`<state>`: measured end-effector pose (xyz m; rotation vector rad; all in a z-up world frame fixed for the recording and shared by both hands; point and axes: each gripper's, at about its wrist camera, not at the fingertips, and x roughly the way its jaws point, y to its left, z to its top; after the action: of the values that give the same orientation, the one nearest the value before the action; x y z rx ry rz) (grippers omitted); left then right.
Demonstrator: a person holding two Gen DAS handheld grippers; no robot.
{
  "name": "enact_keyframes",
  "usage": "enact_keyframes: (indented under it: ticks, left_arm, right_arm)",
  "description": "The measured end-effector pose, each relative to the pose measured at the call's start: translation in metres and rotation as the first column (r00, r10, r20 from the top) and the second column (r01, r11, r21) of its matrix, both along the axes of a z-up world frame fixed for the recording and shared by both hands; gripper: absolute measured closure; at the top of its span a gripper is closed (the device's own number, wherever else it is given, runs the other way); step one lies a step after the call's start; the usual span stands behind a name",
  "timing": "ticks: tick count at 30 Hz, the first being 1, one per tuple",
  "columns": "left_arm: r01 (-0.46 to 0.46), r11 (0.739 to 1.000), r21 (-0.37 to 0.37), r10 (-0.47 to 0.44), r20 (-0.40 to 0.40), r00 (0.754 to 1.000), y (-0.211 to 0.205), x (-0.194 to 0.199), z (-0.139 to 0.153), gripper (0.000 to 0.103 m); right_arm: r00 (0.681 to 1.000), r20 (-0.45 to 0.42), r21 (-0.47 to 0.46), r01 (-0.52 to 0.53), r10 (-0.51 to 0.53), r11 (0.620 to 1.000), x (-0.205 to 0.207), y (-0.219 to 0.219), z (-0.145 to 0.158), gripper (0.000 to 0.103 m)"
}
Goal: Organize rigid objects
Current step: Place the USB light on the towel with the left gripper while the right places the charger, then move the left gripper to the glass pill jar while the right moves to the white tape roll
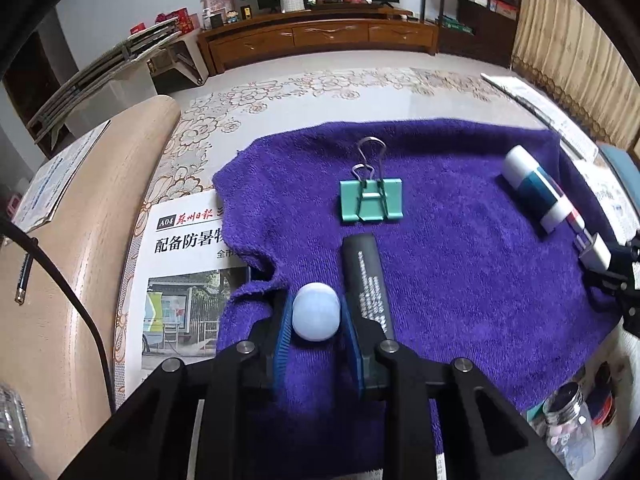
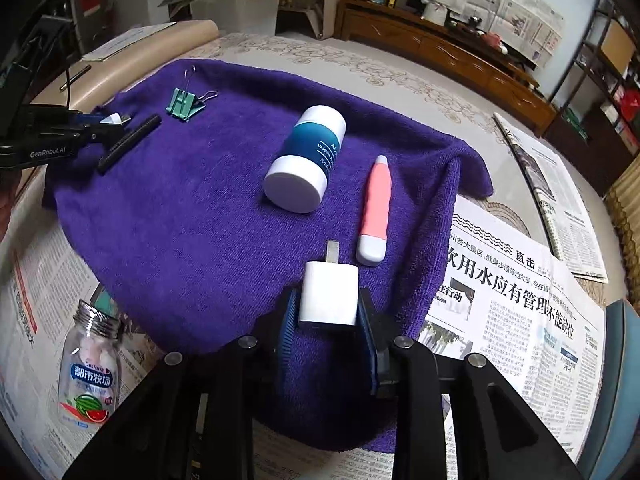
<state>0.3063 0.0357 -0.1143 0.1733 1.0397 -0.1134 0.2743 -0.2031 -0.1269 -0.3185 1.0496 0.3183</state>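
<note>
A purple towel (image 1: 460,272) lies over newspaper on the table. My left gripper (image 1: 316,316) is shut on a pale blue-white rounded object (image 1: 315,317) at the towel's near left edge. A black bar (image 1: 368,280) lies just right of it, a green binder clip (image 1: 371,200) beyond. My right gripper (image 2: 329,300) is shut on a white charger plug (image 2: 329,295) above the towel's (image 2: 180,216) near edge. A white and teal bottle (image 2: 306,160) and a pink and white pen-like tube (image 2: 375,212) lie ahead of it. The left gripper (image 2: 114,120) shows at the far left.
A candy jar (image 2: 90,364) stands on newspaper at the near left of the right wrist view. Newspapers (image 2: 512,320) cover the table to the right. A beige rounded edge (image 1: 80,240) rises on the left. A wooden cabinet (image 1: 320,40) stands far behind.
</note>
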Motion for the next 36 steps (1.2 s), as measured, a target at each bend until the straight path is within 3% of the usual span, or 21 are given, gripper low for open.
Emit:
enact_keyframes:
  ticks: [4,7,10,13,15,16,18,19,20,27,36]
  left_arm:
    - [0.012,0.999,0.041,-0.012,0.005,1.0,-0.005,-0.006,0.002,0.07]
    - [0.028,0.999,0.018,-0.028,-0.004,1.0,-0.008,-0.012,0.005,0.044]
    - [0.042,0.999,0.016,-0.042,0.004,0.999,-0.013,-0.021,0.01,0.033]
    - [0.023,0.999,0.032,-0.024,0.034,0.999,-0.015,-0.031,0.017,0.021]
    - [0.005,1.0,0.017,-0.006,0.051,0.999,-0.012,-0.039,0.025,0.02]
    - [-0.002,1.0,0.0,0.002,0.057,0.998,-0.01,-0.043,0.029,0.02]
    - [-0.025,0.999,-0.027,0.026,0.072,0.997,-0.006,-0.052,0.037,0.012]
    - [-0.031,0.999,-0.04,0.035,0.081,0.996,-0.004,-0.056,0.04,0.002]
    - [-0.037,0.998,-0.056,0.042,0.091,0.995,-0.003,-0.061,0.043,0.0]
    - [-0.049,0.981,-0.188,0.065,0.079,0.995,-0.023,-0.112,0.048,0.0]
    - [-0.036,0.974,-0.226,0.04,0.016,0.999,-0.085,-0.143,0.012,0.0]
  right_arm:
    - [1.0,-0.027,0.051,-0.013,0.014,0.999,-0.001,-0.004,0.003,0.065]
    - [0.999,-0.029,0.049,-0.022,0.024,0.999,-0.004,-0.002,0.007,0.06]
    - [0.999,-0.033,0.06,-0.039,0.041,0.997,-0.011,0.001,0.011,0.044]
    - [0.999,-0.021,0.042,-0.034,0.034,0.999,-0.017,0.002,0.018,0.043]
    - [0.999,-0.018,0.06,-0.025,0.026,0.998,-0.02,-0.002,0.023,0.039]
    - [1.0,-0.017,0.072,-0.022,0.024,0.997,-0.022,-0.004,0.025,0.036]
    - [1.0,0.001,0.08,-0.002,0.002,0.997,-0.029,-0.008,0.032,0.007]
    - [1.0,0.017,0.079,0.01,-0.011,0.997,-0.032,-0.01,0.036,0.006]
    - [0.999,0.032,0.095,0.019,-0.022,0.995,-0.038,-0.014,0.041,0.006]
    - [0.976,0.052,0.252,0.193,-0.212,0.948,-0.073,-0.053,0.069,0.0]
    - [0.929,-0.028,0.337,0.356,-0.368,0.872,-0.116,-0.096,0.055,0.0]
